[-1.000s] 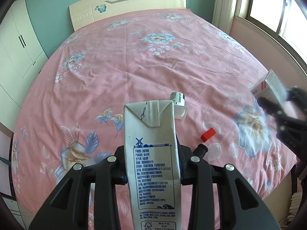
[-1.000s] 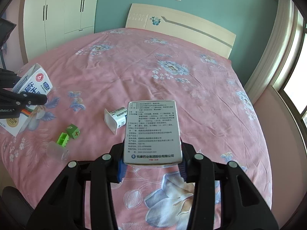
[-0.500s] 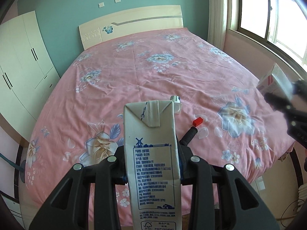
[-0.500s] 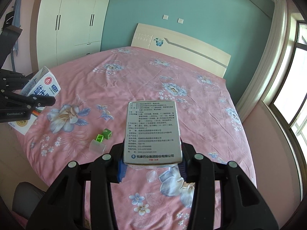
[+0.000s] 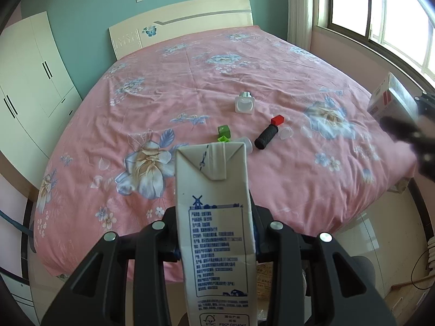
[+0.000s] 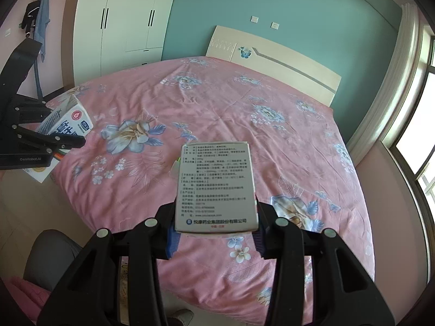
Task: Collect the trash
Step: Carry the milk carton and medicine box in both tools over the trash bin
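My left gripper (image 5: 216, 239) is shut on a white milk carton (image 5: 214, 217) with blue print, held upright off the foot of the bed. My right gripper (image 6: 214, 233) is shut on a flat silver-grey medicine box (image 6: 216, 187). In the right wrist view the left gripper (image 6: 68, 142) and its carton (image 6: 66, 122) show at far left. In the left wrist view the right gripper (image 5: 402, 130) and its box (image 5: 386, 100) are blurred at the right edge. Small trash lies on the pink floral bed (image 5: 190, 81): a white cup (image 5: 244, 104), a green piece (image 5: 223, 133), a black roll (image 5: 266, 137), a red cap (image 5: 277, 120).
A cream headboard (image 6: 272, 62) and teal wall stand behind the bed. White wardrobes (image 6: 127, 21) fill the left side, a window (image 5: 380, 13) the right. Pale floor (image 5: 367, 244) shows below the bed's foot, with a grey seat (image 6: 51, 255) at lower left.
Both grippers have drawn back from the bed with their loads, so the bed looks smaller and the floor at its foot has come into view. Neither grip has altered.
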Demonstrator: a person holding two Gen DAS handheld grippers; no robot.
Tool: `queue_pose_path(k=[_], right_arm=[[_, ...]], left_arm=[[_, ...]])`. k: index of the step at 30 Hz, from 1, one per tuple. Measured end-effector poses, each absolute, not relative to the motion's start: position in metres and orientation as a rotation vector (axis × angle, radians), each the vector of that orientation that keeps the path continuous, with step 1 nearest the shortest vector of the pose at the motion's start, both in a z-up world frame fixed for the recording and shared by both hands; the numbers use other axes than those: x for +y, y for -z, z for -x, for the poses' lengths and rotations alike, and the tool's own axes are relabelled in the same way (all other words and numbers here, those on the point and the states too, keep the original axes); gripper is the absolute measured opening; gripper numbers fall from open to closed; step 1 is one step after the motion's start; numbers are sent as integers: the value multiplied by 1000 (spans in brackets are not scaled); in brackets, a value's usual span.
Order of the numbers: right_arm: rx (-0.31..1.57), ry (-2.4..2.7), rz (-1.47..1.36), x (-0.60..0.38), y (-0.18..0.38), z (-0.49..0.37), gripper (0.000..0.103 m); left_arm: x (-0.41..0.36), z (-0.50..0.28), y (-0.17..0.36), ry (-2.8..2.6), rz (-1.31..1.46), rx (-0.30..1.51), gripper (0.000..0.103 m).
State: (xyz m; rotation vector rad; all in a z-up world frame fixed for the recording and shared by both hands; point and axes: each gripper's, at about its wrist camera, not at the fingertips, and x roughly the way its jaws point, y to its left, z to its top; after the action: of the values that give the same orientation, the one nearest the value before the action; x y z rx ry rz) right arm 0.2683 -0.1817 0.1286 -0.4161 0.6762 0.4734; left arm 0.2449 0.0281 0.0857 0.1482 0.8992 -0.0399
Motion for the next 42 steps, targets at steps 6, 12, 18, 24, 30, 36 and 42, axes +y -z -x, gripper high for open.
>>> queue_pose_path(k=[6, 12, 18, 24, 30, 36, 42], right_arm=[[754, -513, 422, -170, -82, -250, 44], [834, -560, 432, -158, -31, -232, 44], [907, -599, 449, -148, 16, -218, 44], [989, -635, 449, -143, 60, -202, 44], [1077, -671, 451, -139, 105, -185, 44], [1156, -705, 445, -136, 143, -172, 44], [1227, -734, 454, -129, 176, -160, 44]], left_arm=[[32, -226, -23, 58, -140, 1003, 38], [32, -214, 31, 80, -132, 1092, 38], [22, -202, 69, 123, -146, 1152, 38], [7, -192, 106, 163, -161, 1212, 38], [0, -186, 149, 181, -164, 1293, 38], [-5, -180, 187, 196, -123, 1367, 38], [-8, -180, 218, 205, -78, 1425, 38]])
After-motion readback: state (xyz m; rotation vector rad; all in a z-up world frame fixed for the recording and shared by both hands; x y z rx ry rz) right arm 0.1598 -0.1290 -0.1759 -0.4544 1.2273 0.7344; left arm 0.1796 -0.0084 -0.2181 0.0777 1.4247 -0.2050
